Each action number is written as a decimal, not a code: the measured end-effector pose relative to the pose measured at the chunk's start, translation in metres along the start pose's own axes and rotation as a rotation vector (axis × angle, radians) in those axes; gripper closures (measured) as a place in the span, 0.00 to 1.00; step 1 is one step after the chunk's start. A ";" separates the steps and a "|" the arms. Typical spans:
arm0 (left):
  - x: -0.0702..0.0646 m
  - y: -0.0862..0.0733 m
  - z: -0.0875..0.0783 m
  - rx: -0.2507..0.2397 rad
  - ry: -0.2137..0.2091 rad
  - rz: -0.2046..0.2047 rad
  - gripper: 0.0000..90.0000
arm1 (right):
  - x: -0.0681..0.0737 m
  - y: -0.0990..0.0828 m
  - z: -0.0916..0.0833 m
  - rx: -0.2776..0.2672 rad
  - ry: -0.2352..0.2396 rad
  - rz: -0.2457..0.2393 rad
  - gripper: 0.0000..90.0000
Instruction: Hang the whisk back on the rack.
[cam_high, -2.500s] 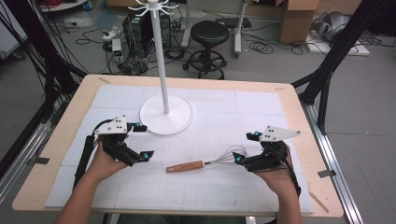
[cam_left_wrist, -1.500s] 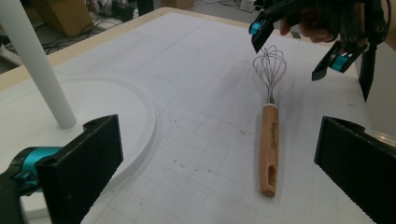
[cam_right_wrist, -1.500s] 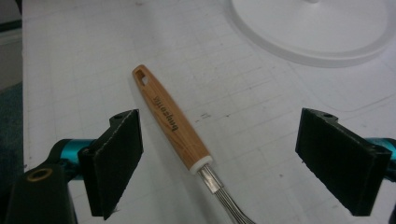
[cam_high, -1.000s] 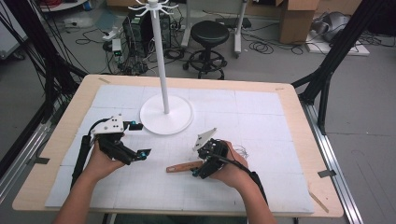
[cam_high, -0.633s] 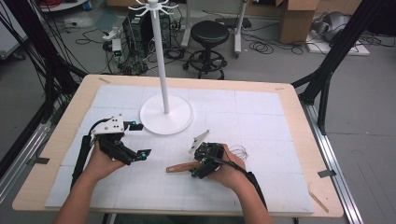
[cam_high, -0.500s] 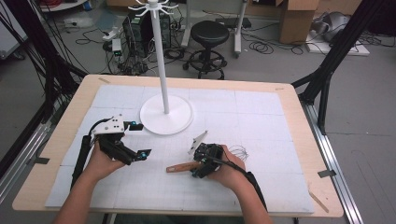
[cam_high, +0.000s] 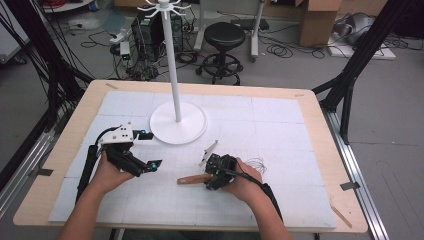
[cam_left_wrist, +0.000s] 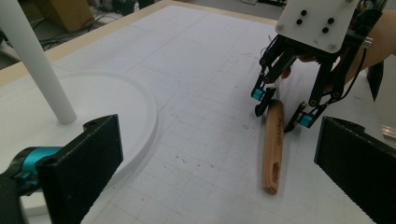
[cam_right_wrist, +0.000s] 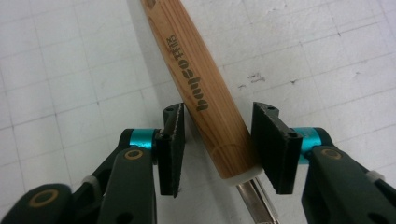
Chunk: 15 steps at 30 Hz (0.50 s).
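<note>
Right hand-held gripper straddles the whisk handle, pads not yet biting

The whisk (cam_high: 197, 178) lies flat on the white gridded worktop (cam_high: 280, 125), in front of the round base of the white hook stand (cam_high: 178, 122) and a little to its right, well apart from it. Its wooden handle (cam_right_wrist: 205, 93) points toward the person's left; the wire end sits under and behind the right hand.

The right hand-held gripper (cam_right_wrist: 218, 149) is tipped down over the handle near the end where the metal shaft comes out. Its jaws have just been closing, and the handle lies between them. In the right gripper view a thin gap shows on both sides of the wood, so the pads (cam_right_wrist: 273, 144) are not pressing yet: released for now, bracketing rather than grasping. Taking the handle near the shaft end probably leaves the free end with its hanging slot clear for a hook on the stand, and the handle crosses the jaws at a slant, so it may twist a little as they bite.

The left hand-held gripper (cam_high: 145, 150) rests near the stand's base with its jaws spread wide and nothing between them. Its own view looks across the worktop at the whisk and at the right hand-held gripper (cam_left_wrist: 282, 112) over it; it seems parked clear to leave room
</note>
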<state>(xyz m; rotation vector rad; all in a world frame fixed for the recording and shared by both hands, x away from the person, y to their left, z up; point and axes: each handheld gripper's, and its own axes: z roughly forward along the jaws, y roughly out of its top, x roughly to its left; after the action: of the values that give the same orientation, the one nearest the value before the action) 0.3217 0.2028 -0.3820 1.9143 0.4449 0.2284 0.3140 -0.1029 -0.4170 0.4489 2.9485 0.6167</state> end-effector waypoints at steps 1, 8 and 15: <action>0.000 0.000 0.000 0.001 0.001 0.001 0.02 | 0.001 0.001 0.000 0.006 -0.007 -0.009 0.64; 0.000 0.001 -0.002 -0.007 0.000 -0.001 0.02 | 0.003 0.005 -0.001 0.032 0.018 -0.039 0.78; 0.001 0.000 -0.001 -0.007 -0.001 -0.005 0.02 | 0.000 0.004 0.000 0.028 0.038 -0.022 0.80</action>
<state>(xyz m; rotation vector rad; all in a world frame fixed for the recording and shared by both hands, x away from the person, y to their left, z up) 0.3219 0.2041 -0.3816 1.9063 0.4474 0.2254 0.3146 -0.0996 -0.4151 0.4121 2.9972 0.5882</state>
